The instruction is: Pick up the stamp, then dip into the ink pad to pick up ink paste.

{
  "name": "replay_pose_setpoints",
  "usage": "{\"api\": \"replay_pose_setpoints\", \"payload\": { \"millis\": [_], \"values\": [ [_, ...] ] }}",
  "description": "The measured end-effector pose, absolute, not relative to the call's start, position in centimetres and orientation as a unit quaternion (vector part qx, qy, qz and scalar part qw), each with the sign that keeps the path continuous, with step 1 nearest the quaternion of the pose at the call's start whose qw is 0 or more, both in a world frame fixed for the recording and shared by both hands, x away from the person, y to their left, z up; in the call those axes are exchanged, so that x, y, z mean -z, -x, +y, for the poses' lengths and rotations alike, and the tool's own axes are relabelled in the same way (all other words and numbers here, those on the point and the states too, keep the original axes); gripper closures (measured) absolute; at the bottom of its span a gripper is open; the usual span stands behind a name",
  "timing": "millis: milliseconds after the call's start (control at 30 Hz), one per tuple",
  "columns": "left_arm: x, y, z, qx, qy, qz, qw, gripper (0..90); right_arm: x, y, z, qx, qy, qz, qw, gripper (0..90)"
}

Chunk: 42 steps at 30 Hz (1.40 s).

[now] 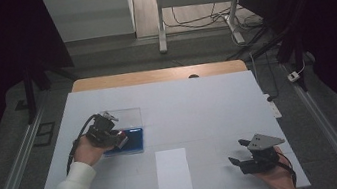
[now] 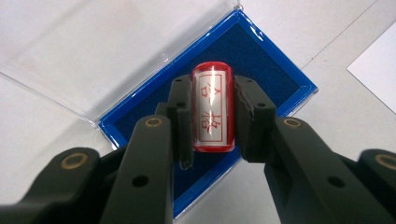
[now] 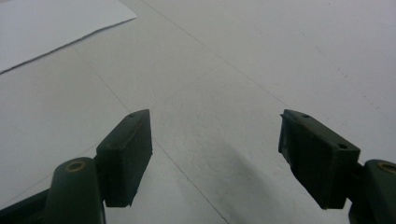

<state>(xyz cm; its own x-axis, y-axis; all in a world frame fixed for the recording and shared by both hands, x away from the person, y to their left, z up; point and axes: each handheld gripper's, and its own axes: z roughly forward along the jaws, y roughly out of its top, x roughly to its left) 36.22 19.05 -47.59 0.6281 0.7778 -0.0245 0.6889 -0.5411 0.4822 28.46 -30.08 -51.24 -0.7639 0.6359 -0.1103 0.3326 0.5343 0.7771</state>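
Observation:
A short red stamp [image 2: 213,109] with a clear window and red characters on its label sits squeezed between the pads of my left gripper [image 2: 212,119], which is shut on it. Right under it lies a blue ink pad [image 2: 266,63] in a case whose clear lid [image 2: 93,51] is folded flat open. From above, the left gripper [image 1: 112,136] is over the left part of the ink pad [image 1: 132,141]. My right gripper [image 1: 238,151] hovers low near the table's front right, open with nothing but bare table between its fingers [image 3: 126,154].
A white sheet of paper [image 1: 173,172] lies at the front middle of the white table [image 1: 198,105], between the two hands; its corner shows in the right gripper view [image 3: 46,23]. Beyond the table's far edge are desk legs and cables on the floor.

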Motion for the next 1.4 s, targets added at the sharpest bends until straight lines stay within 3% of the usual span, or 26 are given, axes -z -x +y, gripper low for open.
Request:
{"api": "replay_pose_setpoints", "payload": {
  "millis": [533,1400],
  "values": [
    [46.1,-34.8,20.8,-0.1,-0.865,0.414,0.266,70.4,51.4,-28.5,-30.0,-0.386,-0.284,0.857,0.19,26.0],
    [43.7,-33.7,21.8,-0.112,-0.867,0.401,0.275,70.5,51.5,-28.5,-29.9,-0.387,-0.284,0.857,0.188,26.5]
  ]
}}
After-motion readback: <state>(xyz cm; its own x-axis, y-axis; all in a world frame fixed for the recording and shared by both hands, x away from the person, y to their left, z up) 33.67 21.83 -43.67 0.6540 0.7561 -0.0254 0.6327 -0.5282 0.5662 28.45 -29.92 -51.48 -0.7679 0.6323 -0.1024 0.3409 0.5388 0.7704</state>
